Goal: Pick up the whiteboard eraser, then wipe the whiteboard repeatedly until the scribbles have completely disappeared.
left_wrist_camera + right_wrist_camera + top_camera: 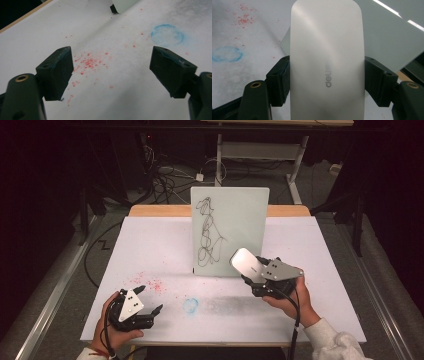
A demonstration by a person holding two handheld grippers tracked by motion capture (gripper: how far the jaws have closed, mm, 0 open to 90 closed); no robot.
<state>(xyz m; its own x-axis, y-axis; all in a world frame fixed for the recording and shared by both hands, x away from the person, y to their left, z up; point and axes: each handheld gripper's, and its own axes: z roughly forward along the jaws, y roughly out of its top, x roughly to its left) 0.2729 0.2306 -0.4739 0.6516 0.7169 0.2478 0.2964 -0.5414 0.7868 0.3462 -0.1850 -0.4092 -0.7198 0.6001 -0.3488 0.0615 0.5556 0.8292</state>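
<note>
A small whiteboard (230,230) stands upright at the table's middle, with a black scribble (207,232) down its left half. My right gripper (257,272) is shut on a white, rounded eraser (246,262), (327,62), held up just in front of the board's lower right part. Both black jaws press the eraser's sides in the right gripper view, and the board (392,32) rises behind it. My left gripper (148,301), (111,72) stands open near the table's front left, nothing between its jaws, hovering over red specks (90,62).
The white table cover (150,245) carries red specks (150,284), a blue ring smudge (190,305), (167,35) and a grey smear (225,304) near the front. A wooden table edge (160,210) shows at the back. Cables (165,175) and desk legs lie on the floor beyond.
</note>
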